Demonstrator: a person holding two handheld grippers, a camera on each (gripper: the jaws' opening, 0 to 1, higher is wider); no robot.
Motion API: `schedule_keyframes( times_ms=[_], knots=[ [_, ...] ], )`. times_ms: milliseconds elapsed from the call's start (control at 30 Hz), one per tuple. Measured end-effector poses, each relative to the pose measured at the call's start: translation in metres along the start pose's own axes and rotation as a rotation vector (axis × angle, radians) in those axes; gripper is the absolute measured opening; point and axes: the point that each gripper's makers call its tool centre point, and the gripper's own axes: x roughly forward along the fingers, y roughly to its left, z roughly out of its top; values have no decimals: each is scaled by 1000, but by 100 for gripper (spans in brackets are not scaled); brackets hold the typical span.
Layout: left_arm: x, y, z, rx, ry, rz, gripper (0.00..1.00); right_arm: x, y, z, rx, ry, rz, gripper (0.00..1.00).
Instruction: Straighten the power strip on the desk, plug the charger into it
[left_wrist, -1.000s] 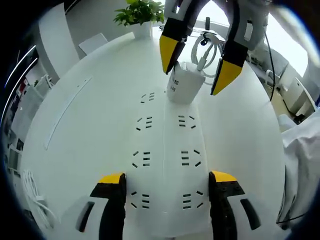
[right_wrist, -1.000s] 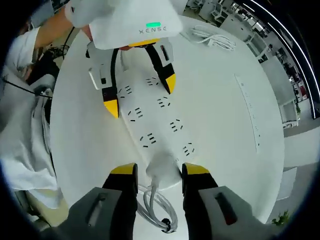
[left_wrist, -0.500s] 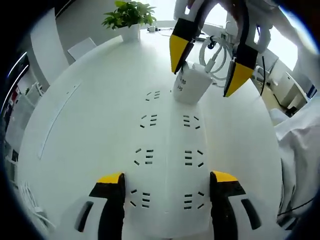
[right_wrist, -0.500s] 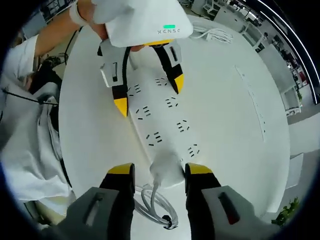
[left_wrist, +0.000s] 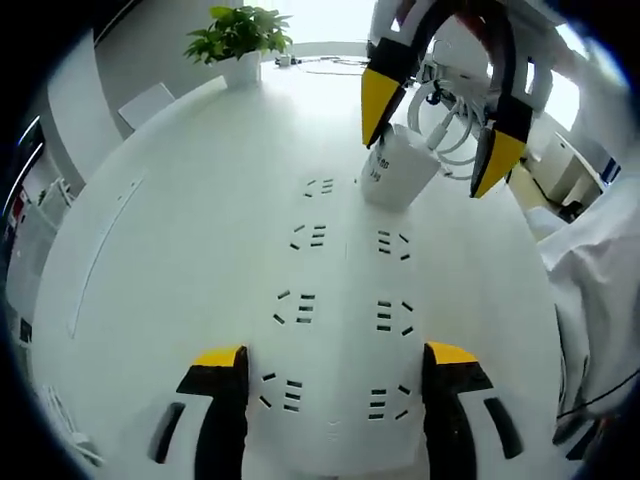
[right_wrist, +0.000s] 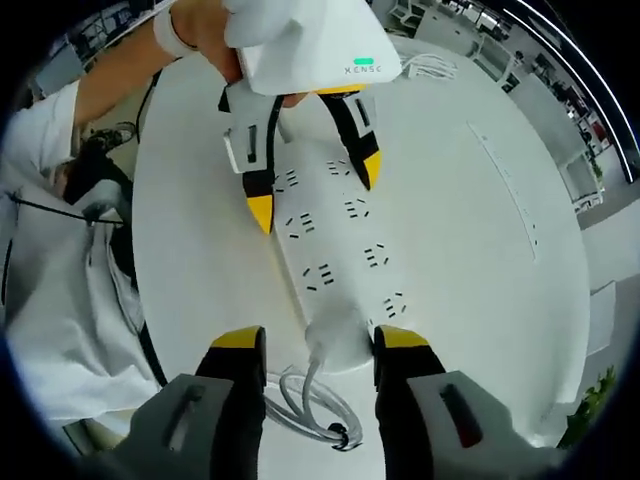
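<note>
Power strip (left_wrist: 340, 320): 1, w/ 1 charger (left_wrist: 398, 170) plugged in. 2 grippers, L (left_wrist: 335, 395) & R (right_wrist: 318, 365), jaws released, astride strip.

Bright, even daylight washes my white counter (left_wrist: 180, 250) almost to glare, strongest from the blown-out window behind my right gripper (left_wrist: 440, 135). Shadows are faint and soft. Fisheye curvature bends everything near the edges, where detail smears; the centre stays sharp.

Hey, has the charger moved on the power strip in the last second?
No. In the left gripper view the charger sits by the same end outlet of the power strip as before; the whole picture shifted because the camera moved.
</note>
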Motion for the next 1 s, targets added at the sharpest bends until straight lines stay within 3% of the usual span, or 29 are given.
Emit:
schedule_keyframes(
  times_ms=[367,1000],
  knots=[
    [1,-4,1,36,3,-19,72,-2,15,-3,19,-1,5,44],
    [0,-5,2,51,-2,-29,73,-2,17,-2,31,-13,33,46]
  ],
)
